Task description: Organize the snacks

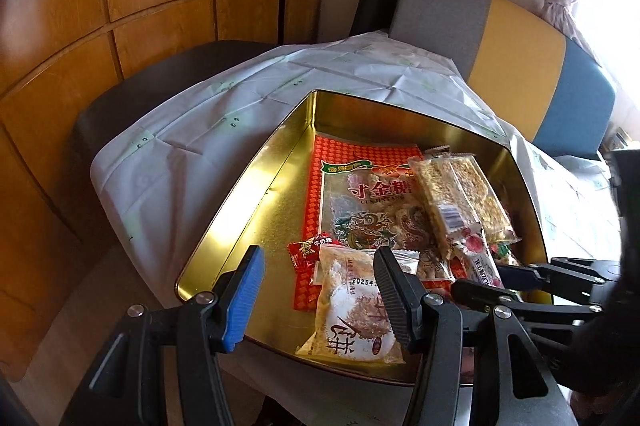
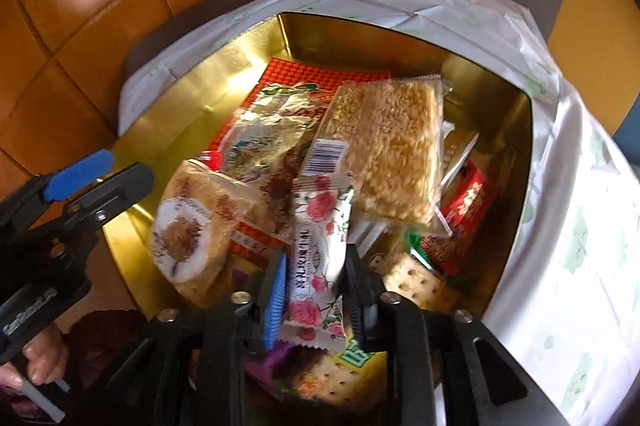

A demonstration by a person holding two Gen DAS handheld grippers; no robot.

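Left hand-held gripper (image 1: 320,290): tilted down over the near left part of the tin, jaws apart, nothing between the pads; a round-cake packet (image 1: 352,310) lies below the gap, not gripped.
Left hand (image 2: 44,354): only fingers show, wrapped on the handle at the near left edge of the right wrist view.
Right hand-held gripper (image 2: 316,290): pitched steeply down over the near right part of the tin, a rose packet (image 2: 316,258) standing lengthwise between the jaws; the pads sit right beside its edges, and whether they press it I cannot tell.
Tin (image 1: 256,186): gold, open, on the surface, its far corner pointing away, its walls low and upright.
Snacks: a big red bag (image 1: 360,202) flat on the tin floor in the middle; a rice bar packet (image 2: 388,154) slanted across it to the right; a red packet (image 2: 464,210) against the right wall; cracker packs (image 2: 416,282) near the right gripper.
Open room in tin: bare gold floor along the left wall, from the far corner down to the near left corner.
Surface (image 1: 200,130): covered in a white cloth, bare to the left and far side of the tin.
Edges: the cloth drops off at left; the chair back (image 1: 516,38) stands just past the far right side.
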